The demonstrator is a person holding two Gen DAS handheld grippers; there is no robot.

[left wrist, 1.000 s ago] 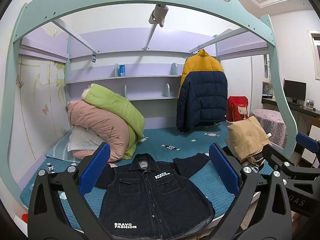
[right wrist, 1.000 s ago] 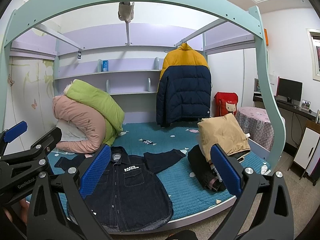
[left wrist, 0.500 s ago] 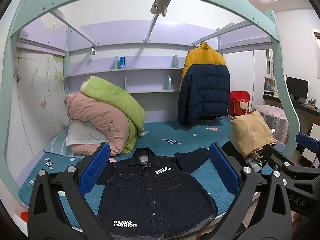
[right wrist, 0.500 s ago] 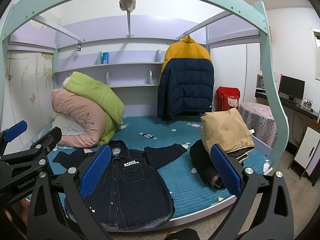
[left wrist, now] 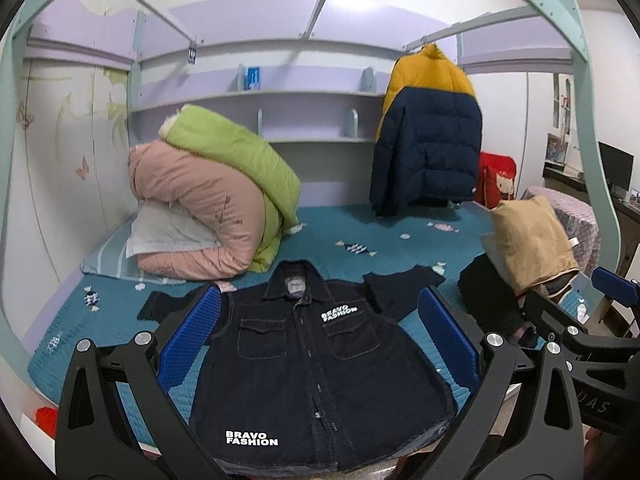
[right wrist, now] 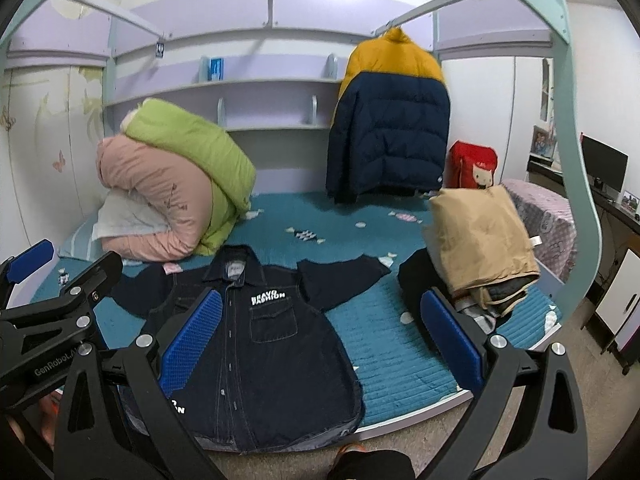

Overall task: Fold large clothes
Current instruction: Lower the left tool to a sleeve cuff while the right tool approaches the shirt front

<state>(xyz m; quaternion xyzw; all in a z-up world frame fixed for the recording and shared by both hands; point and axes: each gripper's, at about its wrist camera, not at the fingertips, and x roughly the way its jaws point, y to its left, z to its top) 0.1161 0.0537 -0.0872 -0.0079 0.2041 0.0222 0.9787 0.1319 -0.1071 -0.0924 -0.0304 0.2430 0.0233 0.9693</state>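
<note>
A dark denim jacket (left wrist: 312,364) with white "BRAVO FASHION" lettering lies spread flat, front up, on the teal bed cover (left wrist: 360,232), hem at the near edge and sleeves out to both sides. It also shows in the right wrist view (right wrist: 260,344). My left gripper (left wrist: 318,340) is open and empty, held above the jacket's body. My right gripper (right wrist: 320,336) is open and empty, above the jacket's right side. The left gripper's body (right wrist: 48,328) shows at the left of the right wrist view.
Rolled pink and green quilts (left wrist: 208,200) with a white pillow lie at the bed's back left. A folded tan garment (left wrist: 528,240) tops a clothes stack at the right edge. A yellow and navy puffer jacket (left wrist: 428,144) hangs at the back. The mint bed frame (left wrist: 592,120) arches overhead.
Both grippers have moved forward and lower toward the bed, so the jacket looms larger. Both stay open and empty. The jacket has not moved.
</note>
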